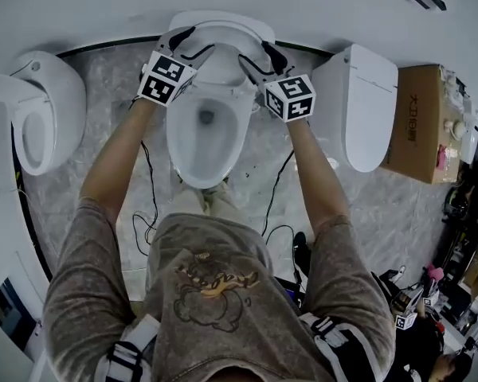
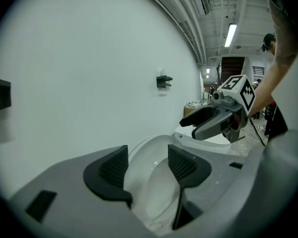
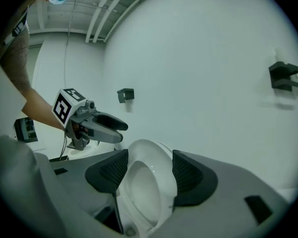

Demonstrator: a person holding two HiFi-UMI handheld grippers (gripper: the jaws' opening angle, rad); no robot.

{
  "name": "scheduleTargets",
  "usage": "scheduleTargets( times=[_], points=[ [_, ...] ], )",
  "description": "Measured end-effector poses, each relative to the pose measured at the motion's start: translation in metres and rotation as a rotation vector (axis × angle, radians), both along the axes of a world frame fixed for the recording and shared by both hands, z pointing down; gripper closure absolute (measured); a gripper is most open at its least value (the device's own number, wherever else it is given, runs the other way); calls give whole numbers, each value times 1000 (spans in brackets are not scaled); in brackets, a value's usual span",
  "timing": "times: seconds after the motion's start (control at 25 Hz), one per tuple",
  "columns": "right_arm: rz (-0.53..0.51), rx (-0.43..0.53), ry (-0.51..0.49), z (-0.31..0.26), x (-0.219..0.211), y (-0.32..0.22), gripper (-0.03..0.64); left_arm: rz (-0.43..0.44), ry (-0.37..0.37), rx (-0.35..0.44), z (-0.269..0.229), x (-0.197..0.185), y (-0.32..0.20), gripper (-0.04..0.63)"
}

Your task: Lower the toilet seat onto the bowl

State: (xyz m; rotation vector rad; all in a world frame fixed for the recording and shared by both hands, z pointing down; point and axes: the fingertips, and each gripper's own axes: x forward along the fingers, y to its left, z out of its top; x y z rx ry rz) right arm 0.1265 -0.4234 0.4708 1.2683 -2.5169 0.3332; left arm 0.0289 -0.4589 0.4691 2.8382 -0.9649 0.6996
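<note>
We line up both grips on the raised toilet seat (image 1: 223, 29)
Left gripper (image 2: 148, 166) and right gripper (image 3: 150, 170) jaws stand wide around its upright rim above the bowl (image 1: 179, 146); we'd close evenly, then tip it forward slowly

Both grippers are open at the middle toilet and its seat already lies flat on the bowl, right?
Not quite. The seat stands upright, not flat on the bowl; the right gripper view shows it raised between that gripper's open jaws. The rest holds: the left gripper and the right gripper are both open at it.
</note>
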Motion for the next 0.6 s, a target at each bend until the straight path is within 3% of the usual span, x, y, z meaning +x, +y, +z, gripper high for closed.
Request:
scheduleTargets(
  times=[0.28,0.6],
  points=[
    [-15,-25,63,44,6,-40,342,40,-98,-47,51,8,-38,350],
    [-15,-63,52,50,8,-55,345,78,-131,-45,67,5,-46,383]
  ],
)
